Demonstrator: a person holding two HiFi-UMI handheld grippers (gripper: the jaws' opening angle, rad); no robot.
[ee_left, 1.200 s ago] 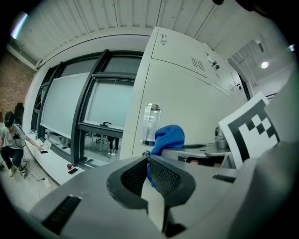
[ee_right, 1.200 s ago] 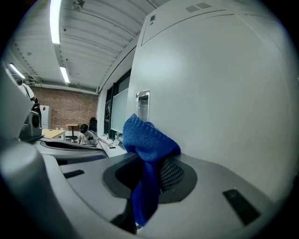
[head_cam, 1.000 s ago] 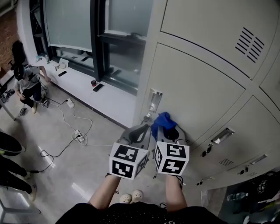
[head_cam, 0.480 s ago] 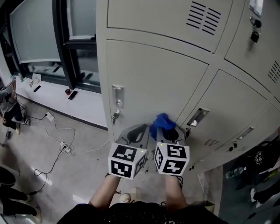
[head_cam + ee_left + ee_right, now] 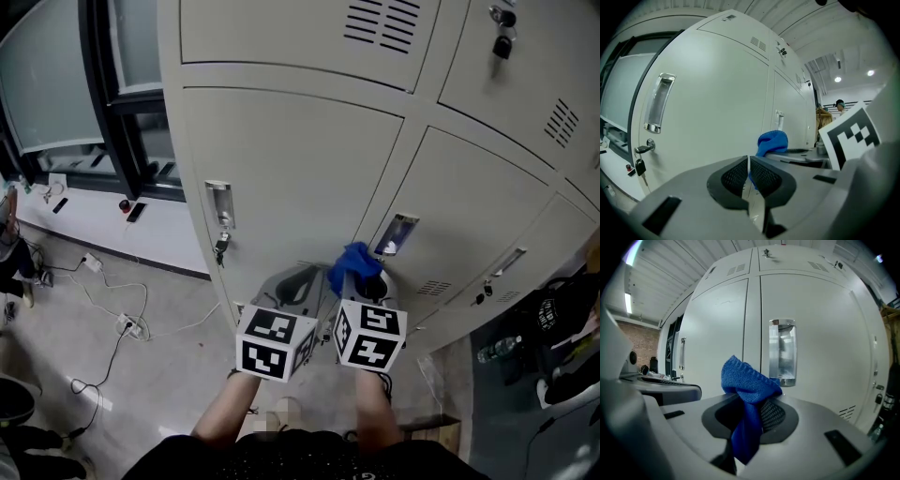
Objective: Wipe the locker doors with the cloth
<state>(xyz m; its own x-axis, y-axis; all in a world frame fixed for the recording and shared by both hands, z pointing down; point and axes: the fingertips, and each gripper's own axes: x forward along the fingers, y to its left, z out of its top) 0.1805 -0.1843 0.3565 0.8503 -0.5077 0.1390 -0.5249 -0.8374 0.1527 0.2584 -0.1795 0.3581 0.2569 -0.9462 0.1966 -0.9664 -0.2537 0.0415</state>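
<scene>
There's the blue knit cloth (image 5: 749, 390), bunched and peaking upward, pinched in the right gripper (image 5: 754, 411) just before the closed, pale grey locker doors (image 5: 722, 333).

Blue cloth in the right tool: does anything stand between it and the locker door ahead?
Nothing visible does. The right tool holds the blue cloth apparently just short of the locker door, with only air between; the door's recessed handle sits straight ahead.
</scene>
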